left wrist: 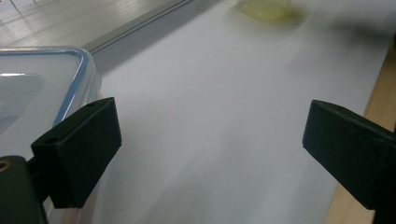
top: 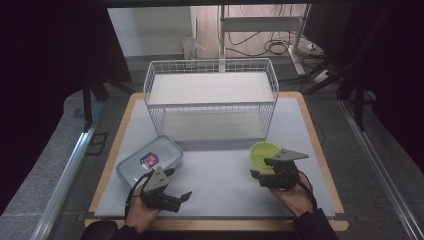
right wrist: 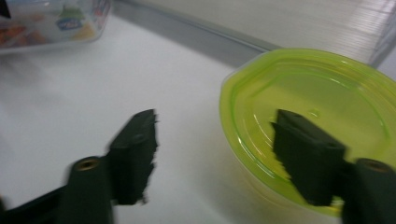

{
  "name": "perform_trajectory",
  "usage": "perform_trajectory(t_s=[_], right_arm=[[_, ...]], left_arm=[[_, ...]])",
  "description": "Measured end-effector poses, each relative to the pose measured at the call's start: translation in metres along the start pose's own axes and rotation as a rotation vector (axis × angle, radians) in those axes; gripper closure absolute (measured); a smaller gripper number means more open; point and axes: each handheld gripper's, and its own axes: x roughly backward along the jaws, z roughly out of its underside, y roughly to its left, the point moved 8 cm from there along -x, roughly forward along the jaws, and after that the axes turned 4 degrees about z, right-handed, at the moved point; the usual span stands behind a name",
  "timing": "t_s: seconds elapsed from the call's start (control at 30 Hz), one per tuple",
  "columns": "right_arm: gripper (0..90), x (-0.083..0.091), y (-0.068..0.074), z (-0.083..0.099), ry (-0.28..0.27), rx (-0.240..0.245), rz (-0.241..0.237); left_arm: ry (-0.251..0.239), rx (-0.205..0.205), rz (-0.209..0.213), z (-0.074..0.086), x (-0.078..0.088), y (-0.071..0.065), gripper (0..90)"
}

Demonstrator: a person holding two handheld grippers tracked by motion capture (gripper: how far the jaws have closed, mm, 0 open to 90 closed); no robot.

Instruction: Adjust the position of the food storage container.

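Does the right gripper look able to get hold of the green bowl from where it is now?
Probably yes. The right gripper is open, its fingers straddling the near rim of the green bowl, with nothing between them.

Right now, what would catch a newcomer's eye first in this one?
The white wire basket at the table's far middle dominates. Nearer, a lime-green bowl sits just ahead of the open right claw, and a clear lidded container lies beside the open left claw.
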Motion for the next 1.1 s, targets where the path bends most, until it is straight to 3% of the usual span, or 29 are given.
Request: perform_trajectory(t_s=[0.07, 0.2, 0.27, 0.3, 0.4, 0.53, 0.73, 0.83, 0.97, 1.1], right_arm=[[39.5, -0.001, 0.001, -0.001, 0.01, 0.011, -0.01], [62.2, -0.006, 0.002, -0.007, 0.053, 0.098, -0.016], [78.2, -0.009, 0.003, -0.013, 0.066, 0.137, -0.031], [78.2, -0.009, 0.003, -0.013, 0.066, 0.137, -0.031], [89.9, -0.013, 0.001, -0.024, 0.064, 0.174, -0.026], [90.0, -0.02, -0.005, -0.039, 0.049, 0.16, -0.025], [90.0, -0.035, -0.01, -0.046, 0.064, 0.157, -0.025], [90.0, -0.045, -0.005, -0.047, 0.085, 0.178, -0.044], [90.0, -0.058, -0.001, -0.047, 0.129, 0.215, -0.032], [90.0, -0.063, -0.004, -0.041, 0.166, 0.217, -0.02]], left_arm=[[0.001, -0.006, 0.0, 0.0, -0.001, -0.001, 4.4], [0.003, -0.019, -0.008, 0.0, -0.001, -0.001, 4.5], [0.001, -0.02, -0.008, -0.001, 0.0, -0.001, 4.4], [-0.002, -0.017, -0.007, -0.001, 0.0, -0.001, 4.4], [-0.007, -0.019, -0.005, -0.001, 0.0, -0.001, 4.4], [-0.004, -0.022, -0.004, -0.001, 0.0, -0.002, 4.4], [0.005, -0.026, 0.0, -0.001, -0.001, -0.003, 4.3], [0.013, -0.026, -0.001, 0.0, -0.002, -0.003, 4.3], [0.019, -0.03, 0.0, 0.001, -0.003, -0.004, 4.4], [0.02, -0.025, 0.002, 0.001, -0.003, -0.003, 4.5]])
